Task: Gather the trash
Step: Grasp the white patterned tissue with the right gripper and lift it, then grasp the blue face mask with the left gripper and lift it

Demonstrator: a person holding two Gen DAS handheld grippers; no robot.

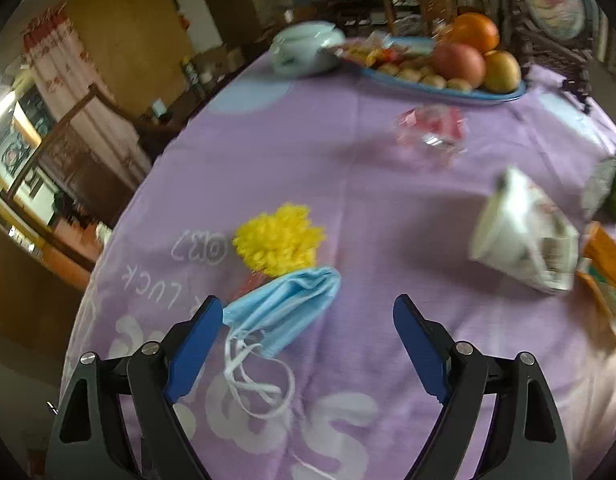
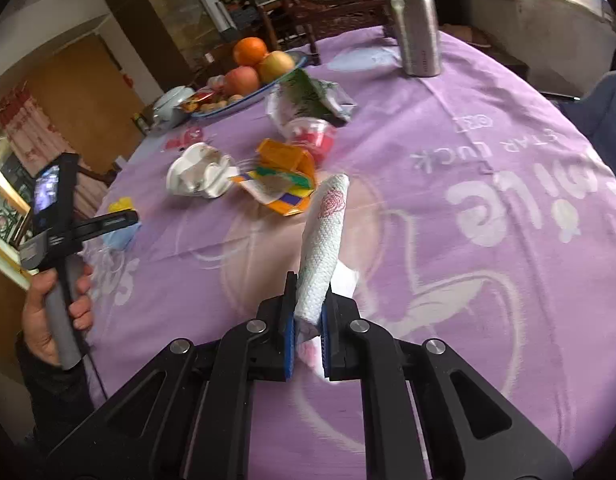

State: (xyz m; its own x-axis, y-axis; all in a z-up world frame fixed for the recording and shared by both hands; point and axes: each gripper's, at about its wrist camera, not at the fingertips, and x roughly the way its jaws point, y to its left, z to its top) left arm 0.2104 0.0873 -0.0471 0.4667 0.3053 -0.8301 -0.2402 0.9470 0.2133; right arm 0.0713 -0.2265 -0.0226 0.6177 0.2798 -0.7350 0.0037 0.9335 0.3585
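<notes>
Toward the far edge of the bench [image 2: 487, 128], a blue dish [image 1: 447, 90] holds an orange, apples and small snacks, a white lidded bowl [image 1: 304, 50] touching its end. Mid-bench lie a crumpled paper cup [image 2: 198, 176], an orange carton [image 2: 284, 184] and a green wrapper [image 2: 311, 98]. Right gripper [image 2: 308, 340] is clenched on a rolled paper towel [image 2: 323, 240] above bare cloth. Left gripper [image 1: 308, 356] is spread wide over a blue face mask [image 1: 288, 304] beside a yellow pompom [image 1: 278, 240], near the bench's edge.

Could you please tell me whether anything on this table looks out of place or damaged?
Yes: litter lies loose on the cloth. A crushed paper cup lies on its side, a torn orange carton beside it, and a used face mask lies crumpled by the yellow pompom.
</notes>
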